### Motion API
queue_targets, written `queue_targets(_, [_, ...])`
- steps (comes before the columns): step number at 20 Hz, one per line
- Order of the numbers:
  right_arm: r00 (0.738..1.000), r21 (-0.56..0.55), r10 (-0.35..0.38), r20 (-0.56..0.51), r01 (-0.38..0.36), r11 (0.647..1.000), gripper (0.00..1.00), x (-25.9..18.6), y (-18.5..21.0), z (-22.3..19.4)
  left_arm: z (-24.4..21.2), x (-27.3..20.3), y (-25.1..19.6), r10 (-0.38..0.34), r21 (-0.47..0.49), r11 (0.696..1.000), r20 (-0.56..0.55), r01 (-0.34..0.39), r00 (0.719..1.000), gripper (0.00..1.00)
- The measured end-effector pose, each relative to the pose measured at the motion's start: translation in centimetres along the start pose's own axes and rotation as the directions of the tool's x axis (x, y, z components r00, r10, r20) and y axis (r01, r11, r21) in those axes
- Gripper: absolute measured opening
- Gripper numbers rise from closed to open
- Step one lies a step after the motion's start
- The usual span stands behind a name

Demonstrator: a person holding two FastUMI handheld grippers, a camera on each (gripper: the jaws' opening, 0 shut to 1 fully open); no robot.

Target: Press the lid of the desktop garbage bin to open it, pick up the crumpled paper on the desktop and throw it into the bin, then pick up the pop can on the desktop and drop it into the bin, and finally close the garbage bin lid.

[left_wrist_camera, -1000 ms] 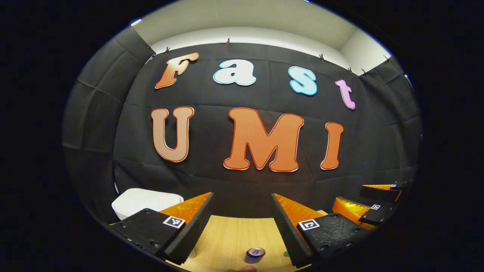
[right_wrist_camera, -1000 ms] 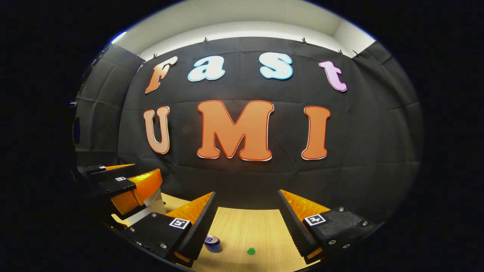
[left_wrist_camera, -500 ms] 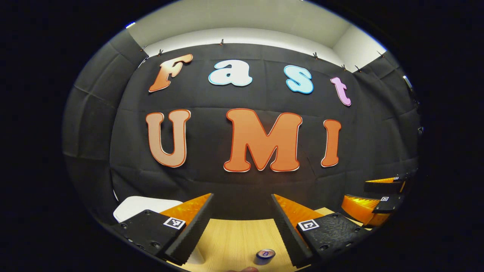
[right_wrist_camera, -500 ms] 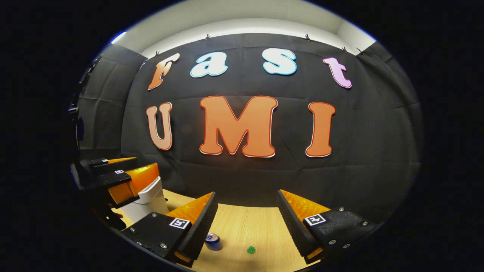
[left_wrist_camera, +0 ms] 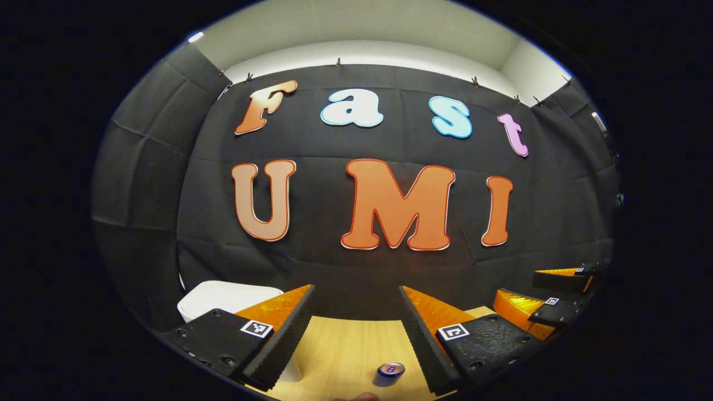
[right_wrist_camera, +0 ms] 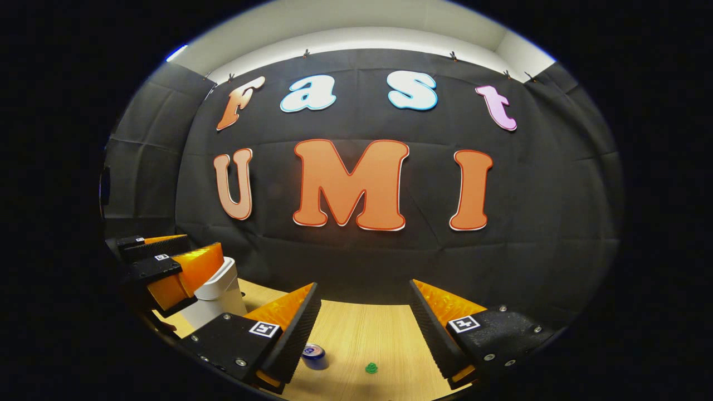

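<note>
A white garbage bin (left_wrist_camera: 223, 295) with its lid down stands at the lower left of the left gripper view; in the right gripper view the bin (right_wrist_camera: 217, 295) is at the left. A blue pop can (left_wrist_camera: 390, 372) stands upright on the wooden desktop (left_wrist_camera: 345, 351); the can (right_wrist_camera: 314, 356) also shows in the right gripper view. A small green crumpled paper (right_wrist_camera: 371, 367) lies to the can's right. My left gripper (left_wrist_camera: 356, 317) is open and holds nothing, above the desk. My right gripper (right_wrist_camera: 365, 314) is open and holds nothing. The other gripper (right_wrist_camera: 167, 267) hovers by the bin.
The black cloth wall rises close behind the desk's far edge (right_wrist_camera: 356, 303). In the left gripper view the other gripper (left_wrist_camera: 548, 303) hangs at the right edge. A fingertip (left_wrist_camera: 359, 396) pokes in at the bottom.
The left gripper's view swung slightly: the bin moved a little right and up in it. In the right gripper view the other gripper shifted and more of the bin shows.
</note>
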State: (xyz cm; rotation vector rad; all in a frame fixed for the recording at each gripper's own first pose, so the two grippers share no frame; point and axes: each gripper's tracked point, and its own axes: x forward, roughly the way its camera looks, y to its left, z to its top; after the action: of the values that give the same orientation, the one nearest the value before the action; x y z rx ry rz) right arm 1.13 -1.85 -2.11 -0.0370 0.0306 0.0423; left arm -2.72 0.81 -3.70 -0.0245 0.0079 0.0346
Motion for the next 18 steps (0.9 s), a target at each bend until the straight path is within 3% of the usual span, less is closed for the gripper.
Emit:
queue_targets(6, [0.999,0.020,-0.027,-0.025,0.027,0.999,0.94,0.4,-0.5,-0.9,1.2,0.0,2.6,0.067,0.057,0.996,0.030,-0.069,0.997,0.89])
queue_targets(8, [0.999,0.027,-0.030,-0.027,0.031,0.999,0.94,0.5,-0.5,-1.0,1.0,0.0,3.1,0.075,0.073,0.994,0.026,-0.076,0.997,0.82])
queue_targets(11, [0.999,0.030,-0.022,-0.031,0.023,0.999,0.94,0.7,0.0,-1.1,0.9,0.6,4.3,0.073,0.089,0.993,0.012,-0.074,0.997,0.61])
queue_targets(14, [0.999,0.022,-0.009,-0.036,0.010,1.000,0.94,1.0,0.7,-1.4,1.6,0.7,6.9,0.110,0.105,0.988,0.021,-0.112,0.994,0.52])
queue_targets(15, [0.999,0.021,-0.005,-0.037,0.006,1.000,0.94,1.1,0.9,-1.4,1.9,1.0,7.8,0.117,0.106,0.987,0.024,-0.118,0.993,0.42])
queue_targets(18, [0.999,0.017,0.004,-0.036,-0.003,1.000,0.94,1.4,1.3,-1.4,2.3,1.8,10.8,0.149,0.085,0.985,0.013,-0.149,0.989,0.28])
